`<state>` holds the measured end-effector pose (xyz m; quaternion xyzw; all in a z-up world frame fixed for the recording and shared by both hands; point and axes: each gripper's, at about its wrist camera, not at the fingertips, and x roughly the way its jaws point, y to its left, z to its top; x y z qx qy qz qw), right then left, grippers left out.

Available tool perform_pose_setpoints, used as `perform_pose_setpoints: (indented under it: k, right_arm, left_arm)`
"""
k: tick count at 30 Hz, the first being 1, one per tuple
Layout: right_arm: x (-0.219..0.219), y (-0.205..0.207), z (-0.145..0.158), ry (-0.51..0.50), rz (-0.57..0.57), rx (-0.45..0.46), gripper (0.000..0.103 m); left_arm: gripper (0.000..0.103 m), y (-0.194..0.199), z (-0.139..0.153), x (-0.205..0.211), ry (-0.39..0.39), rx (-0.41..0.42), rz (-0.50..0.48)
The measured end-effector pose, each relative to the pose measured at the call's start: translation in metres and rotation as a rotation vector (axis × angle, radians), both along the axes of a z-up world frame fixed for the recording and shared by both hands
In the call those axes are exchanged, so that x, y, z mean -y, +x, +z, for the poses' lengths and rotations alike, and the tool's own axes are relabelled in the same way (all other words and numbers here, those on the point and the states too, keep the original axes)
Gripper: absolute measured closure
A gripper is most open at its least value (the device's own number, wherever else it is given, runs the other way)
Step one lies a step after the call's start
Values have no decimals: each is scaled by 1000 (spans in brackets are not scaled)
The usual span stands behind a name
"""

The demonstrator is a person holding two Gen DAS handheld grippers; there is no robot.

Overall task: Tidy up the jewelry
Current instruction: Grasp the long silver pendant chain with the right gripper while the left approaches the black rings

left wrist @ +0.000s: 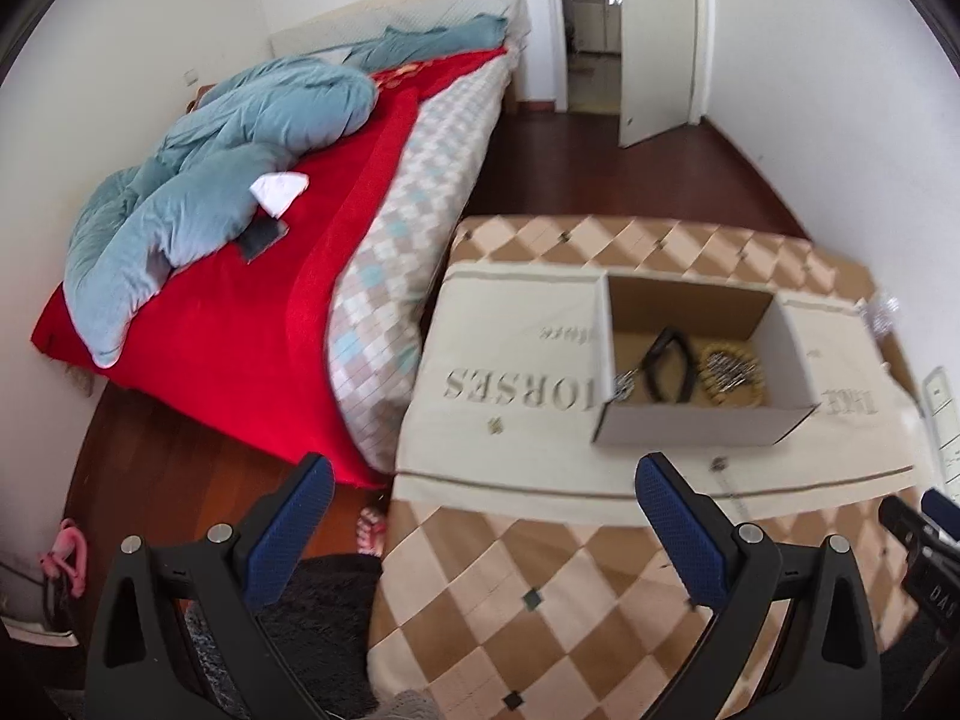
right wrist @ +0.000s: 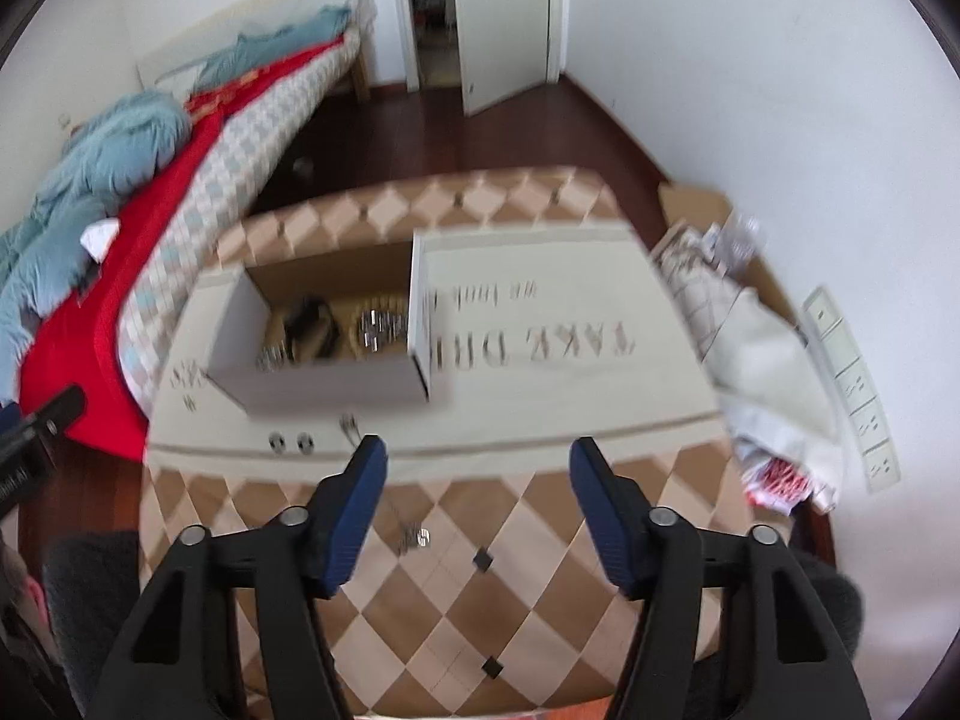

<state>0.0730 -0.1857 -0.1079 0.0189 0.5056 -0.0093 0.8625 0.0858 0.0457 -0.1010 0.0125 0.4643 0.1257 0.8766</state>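
Silver pendant [right wrist: 418,537] lying loose below right gripper [right wrist: 477,459]; hovering half-open, empty; descending straight, pinching chain, avoiding cloth [right wrist: 540,540].

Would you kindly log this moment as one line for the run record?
left gripper: open, empty | right gripper: open, empty | box: holds jewelry | loose chain: on table, outside box

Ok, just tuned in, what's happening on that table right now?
Someone is sorting jewelry with a gripper in each hand. An open cardboard box on the cloth-covered table already holds a few pieces. Loose bits lie outside it: two small round pieces near the box and a chain with a pendant closer in. The right gripper hangs above that chain, jaws apart, holding nothing. The left gripper is open and empty too.
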Motion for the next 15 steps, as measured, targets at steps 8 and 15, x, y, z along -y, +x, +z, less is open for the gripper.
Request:
perform_pose_setpoints:
  k: [8,15]
  right_arm:
    - [-30,-6,-97,-14,101,-104,40]
    - [-43,-10,-121,-136,144,-113,97]
  left_arm:
    - [1,2,-49,-18,28,-113,40]
    - [1,13,-62,-17,1,-144,34]
